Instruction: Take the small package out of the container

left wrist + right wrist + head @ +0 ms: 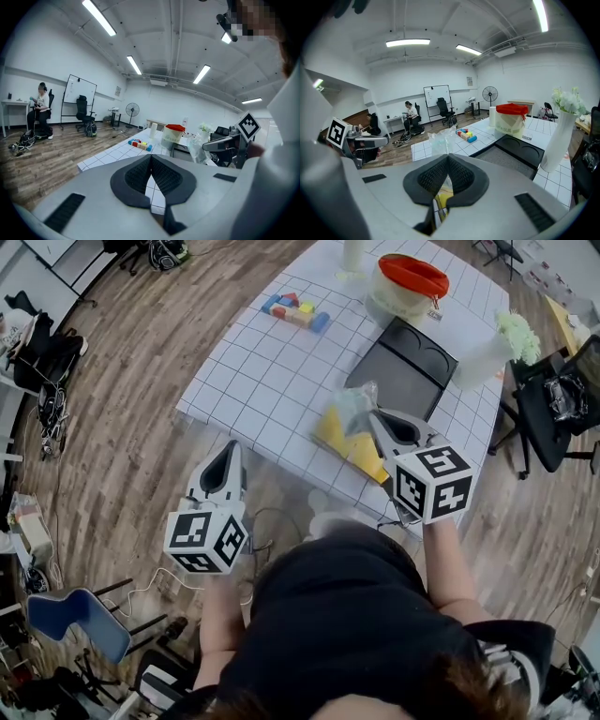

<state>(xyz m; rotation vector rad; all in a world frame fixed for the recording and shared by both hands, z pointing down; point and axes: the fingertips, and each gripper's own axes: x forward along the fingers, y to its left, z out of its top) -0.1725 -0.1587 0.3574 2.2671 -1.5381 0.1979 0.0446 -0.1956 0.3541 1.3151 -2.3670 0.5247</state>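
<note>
My right gripper (368, 416) is shut on a small clear plastic package (354, 405), which it holds above a flat yellow container (347, 444) at the near edge of the white grid table (262, 371). In the right gripper view the package (439, 140) sticks out past the closed fingertips of the right gripper (447, 157), with yellow (443, 197) showing under them. My left gripper (229, 454) is shut and empty, off the table's near-left edge. The left gripper view shows its jaws closed, and the package (199, 149) hanging from the right gripper (206, 146).
A black tray (403, 367) lies behind the yellow container. At the far side stand a white tub with a red lid (410, 282), coloured blocks (295, 310), a paper roll (352, 254) and a white vase of flowers (497, 348). Chairs stand around the table.
</note>
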